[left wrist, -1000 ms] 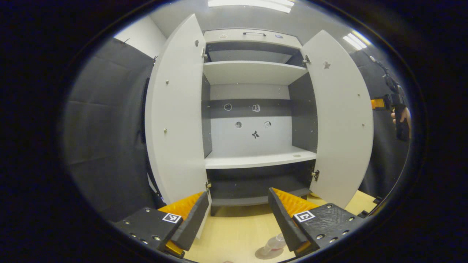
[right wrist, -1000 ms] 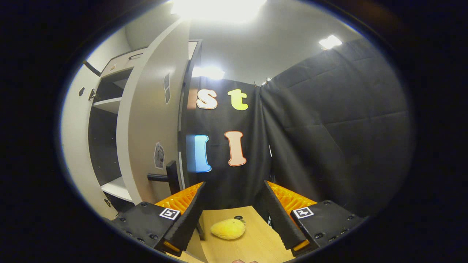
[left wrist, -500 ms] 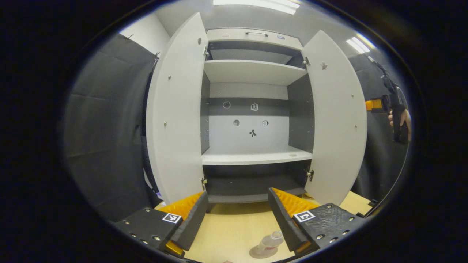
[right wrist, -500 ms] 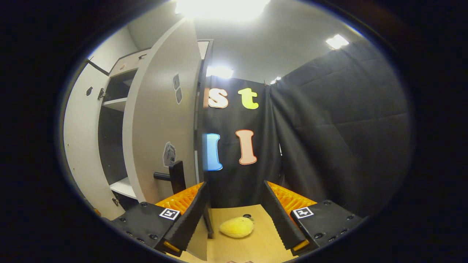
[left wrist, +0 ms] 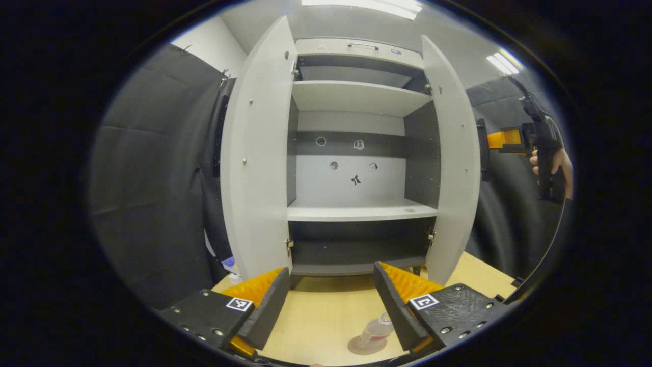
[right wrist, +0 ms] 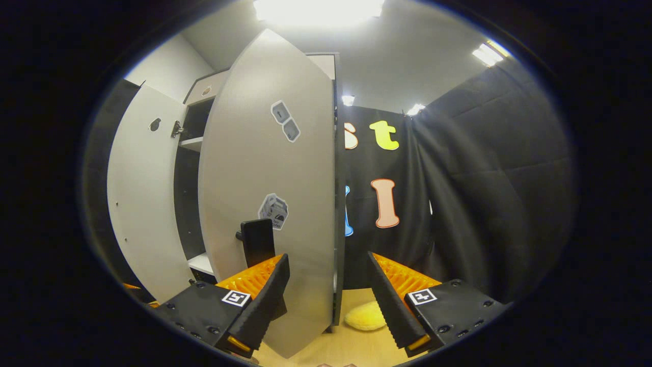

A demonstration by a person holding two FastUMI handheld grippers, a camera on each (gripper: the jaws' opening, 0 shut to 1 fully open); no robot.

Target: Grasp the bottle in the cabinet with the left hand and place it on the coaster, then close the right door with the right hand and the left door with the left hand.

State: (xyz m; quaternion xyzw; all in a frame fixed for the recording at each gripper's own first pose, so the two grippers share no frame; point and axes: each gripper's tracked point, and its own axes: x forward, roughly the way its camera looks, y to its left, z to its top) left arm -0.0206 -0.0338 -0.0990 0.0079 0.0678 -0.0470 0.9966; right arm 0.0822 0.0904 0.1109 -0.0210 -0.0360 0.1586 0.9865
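In the left gripper view, a clear bottle (left wrist: 373, 330) stands on a round coaster (left wrist: 365, 346) on the wooden table, just inside my left gripper's right finger. My left gripper (left wrist: 331, 306) is open and holds nothing. The white cabinet (left wrist: 356, 211) faces me with its left door (left wrist: 257, 153) wide open and its right door (left wrist: 451, 153) swung partway in. My right gripper (left wrist: 501, 140) shows behind that door, held by a hand. In the right gripper view, my right gripper (right wrist: 328, 300) is open, its fingers straddling the right door's (right wrist: 275, 204) free edge, beside the black handle (right wrist: 257, 242).
A yellow plush fruit (right wrist: 364, 316) lies on the table (right wrist: 351, 346) past the right door. Black cloth walls close in both sides. The cabinet shelves (left wrist: 356, 97) are bare. A small object (left wrist: 229, 265) sits at the foot of the left door.
The right door has swung inward toward closing, with my right gripper moving along with it. My left gripper has drawn back a little from the cabinet; the bottle stays on the coaster.
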